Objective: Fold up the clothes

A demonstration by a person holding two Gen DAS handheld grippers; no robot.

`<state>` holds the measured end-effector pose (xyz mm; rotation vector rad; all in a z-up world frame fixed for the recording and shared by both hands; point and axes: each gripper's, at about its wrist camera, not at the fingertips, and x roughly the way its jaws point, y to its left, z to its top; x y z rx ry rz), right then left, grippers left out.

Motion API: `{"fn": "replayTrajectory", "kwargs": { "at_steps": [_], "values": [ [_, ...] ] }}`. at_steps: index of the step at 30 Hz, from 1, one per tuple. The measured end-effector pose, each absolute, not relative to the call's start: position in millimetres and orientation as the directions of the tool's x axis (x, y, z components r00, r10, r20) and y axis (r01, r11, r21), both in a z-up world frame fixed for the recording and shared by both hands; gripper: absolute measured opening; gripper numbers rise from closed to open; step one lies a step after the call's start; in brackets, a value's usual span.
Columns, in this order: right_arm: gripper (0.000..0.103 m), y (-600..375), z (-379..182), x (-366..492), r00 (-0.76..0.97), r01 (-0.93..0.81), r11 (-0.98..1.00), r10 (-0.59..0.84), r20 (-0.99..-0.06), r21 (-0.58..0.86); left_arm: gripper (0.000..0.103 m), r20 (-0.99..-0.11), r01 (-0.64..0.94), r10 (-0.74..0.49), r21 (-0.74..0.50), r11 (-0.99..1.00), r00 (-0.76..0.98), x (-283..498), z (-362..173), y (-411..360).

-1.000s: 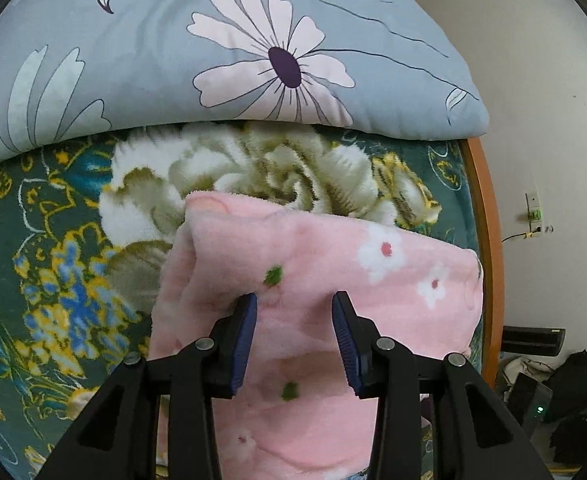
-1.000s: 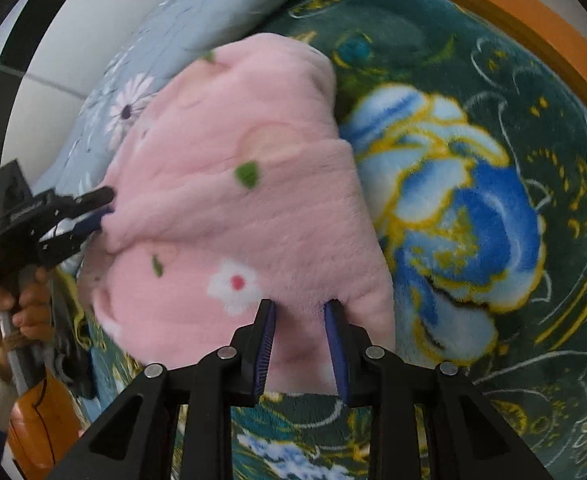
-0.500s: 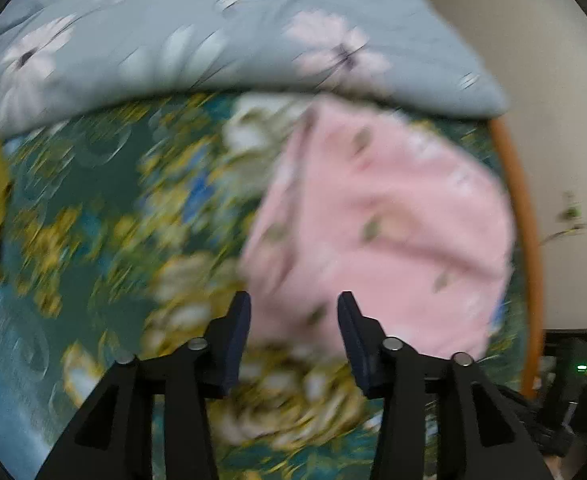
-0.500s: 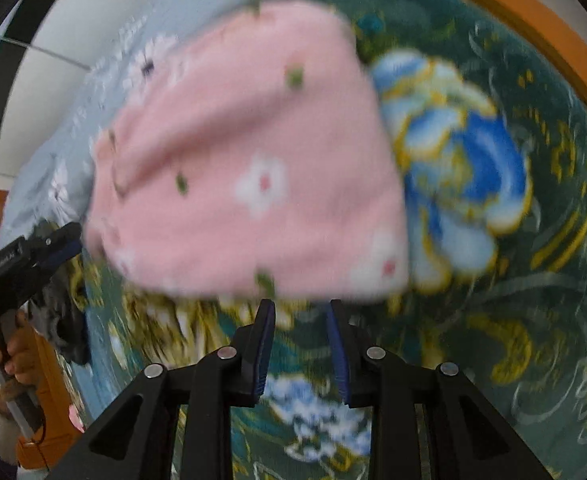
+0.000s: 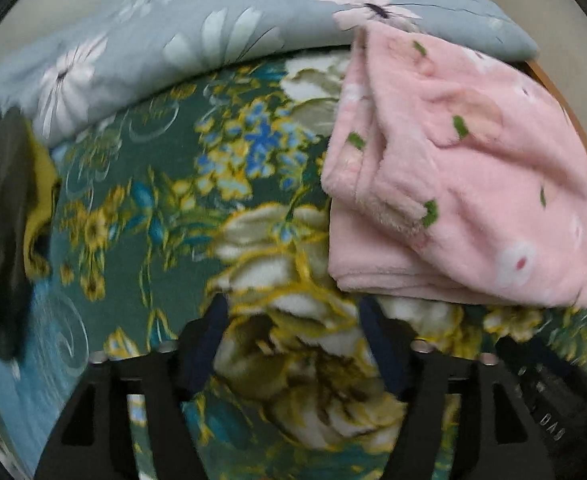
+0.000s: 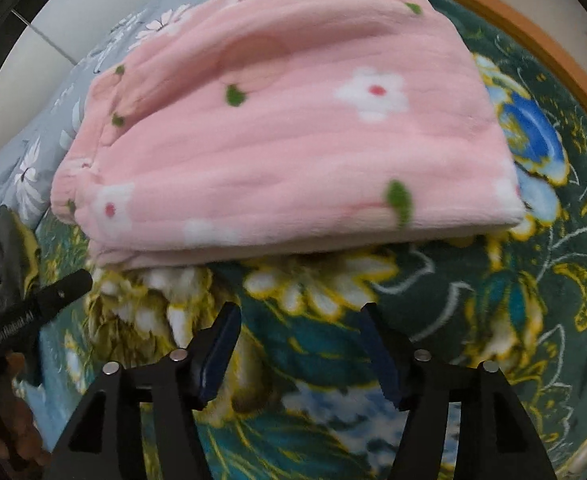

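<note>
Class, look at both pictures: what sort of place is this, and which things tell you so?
Most likely a bedroom, with the work done on a bed. A plush floral blanket covers the surface, a grey-blue flowered quilt lies at its far end, and a wooden frame edges it. A folded pink garment rests on top.

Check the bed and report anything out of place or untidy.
The pink fleece garment lies folded and fairly square on the green floral blanket. The one untidy thing is a crumpled dark and yellow garment near the grey quilt, not yet folded.
</note>
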<state>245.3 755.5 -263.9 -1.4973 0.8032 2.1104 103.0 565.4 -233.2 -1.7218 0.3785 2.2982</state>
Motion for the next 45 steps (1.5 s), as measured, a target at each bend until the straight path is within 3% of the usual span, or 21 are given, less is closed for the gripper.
{"fn": "replayTrajectory", "kwargs": {
  "at_steps": [8, 12, 25, 33, 45],
  "values": [
    [0.086, 719.1, -280.6, 229.2, -0.339, -0.701, -0.710, 0.249, -0.907, 0.067, 0.083, -0.925, -0.510, 0.158, 0.043, -0.859, -0.345, 115.7, -266.1, 555.0],
    [0.088, 706.1, -283.8, 225.0, -0.333, -0.730, -0.683, 0.325, -0.885, 0.024, 0.087, -0.899, -0.528, 0.223, 0.010, -0.849, -0.376, 124.4, -265.7, 548.3],
    [0.092, 682.4, -288.9, 218.3, -0.300, -0.799, -0.601, 0.431, -0.851, -0.022, 0.098, -0.858, -0.547, 0.281, 0.000, -0.837, -0.430, 130.1, -280.9, 542.7],
    [0.101, 672.8, -293.5, 234.5, -0.306, -0.815, -0.578, 0.475, -0.825, -0.031, 0.099, -0.816, -0.544, 0.322, -0.010, -0.839, -0.480, 136.3, -282.0, 535.1],
    [0.103, 660.1, -294.9, 240.4, -0.308, -0.823, -0.567, 0.500, -0.809, -0.036, 0.099, -0.810, -0.562, 0.324, 0.008, -0.827, -0.488, 134.4, -279.2, 535.0]
  ]
}}
